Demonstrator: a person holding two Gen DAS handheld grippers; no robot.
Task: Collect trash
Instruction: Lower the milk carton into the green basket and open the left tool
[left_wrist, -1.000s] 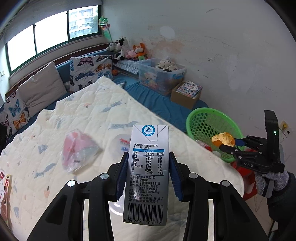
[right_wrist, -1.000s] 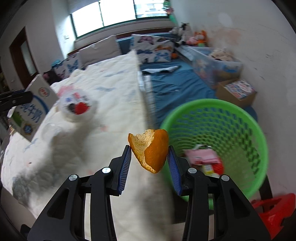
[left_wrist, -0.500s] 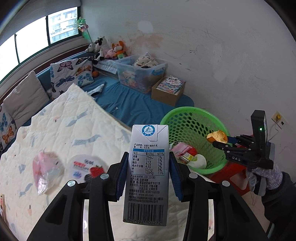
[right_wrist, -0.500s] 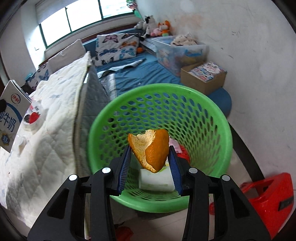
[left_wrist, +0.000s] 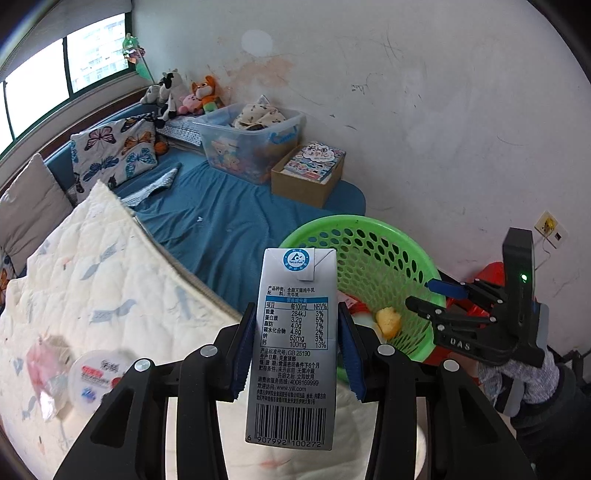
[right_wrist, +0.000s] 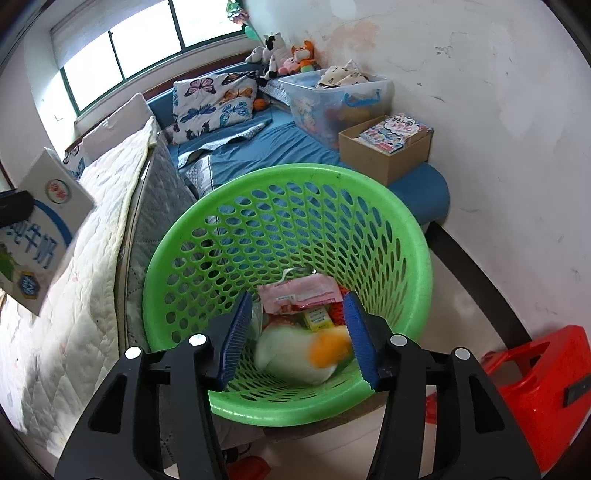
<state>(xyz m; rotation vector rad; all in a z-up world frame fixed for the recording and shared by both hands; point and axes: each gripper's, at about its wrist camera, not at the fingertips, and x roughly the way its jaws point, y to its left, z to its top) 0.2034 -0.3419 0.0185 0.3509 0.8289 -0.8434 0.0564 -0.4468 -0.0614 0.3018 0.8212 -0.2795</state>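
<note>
on the far left of the left wrist view a crumpled pink plastic bag (left_wrist: 46, 363) and a round white lid (left_wrist: 96, 376) lie close together on the white quilt (left_wrist: 110, 280) of the bed. in the middle the left tool (left_wrist: 297, 352) is closed on a grey milk carton (left_wrist: 295, 347), which stands upright between the blue pads (left_wrist: 243, 350) with its barcode at the near end. behind the carton and to its right the green basket (left_wrist: 373, 240) stands next to the bed edge, before the white wall. inside the basket a piece of orange peel (left_wrist: 388, 320) lies among other trash. further right the right tool (left_wrist: 430, 295) is held over the near right rim of the basket, its two fingers spread wide with nothing between them, and a hand in a grey glove (left_wrist: 517, 373) carries it. in the right wrist view the milk carton (right_wrist: 35, 236) is at the far left, the basket (right_wrist: 402, 236) fills the middle, and the wide right tool (right_wrist: 299, 339) points down into it. the peel (right_wrist: 327, 350) is blurred and lies on something white at the bottom, near a pink wrapper (right_wrist: 299, 291). a red stool (right_wrist: 535, 384) stands on the floor at the right.
</note>
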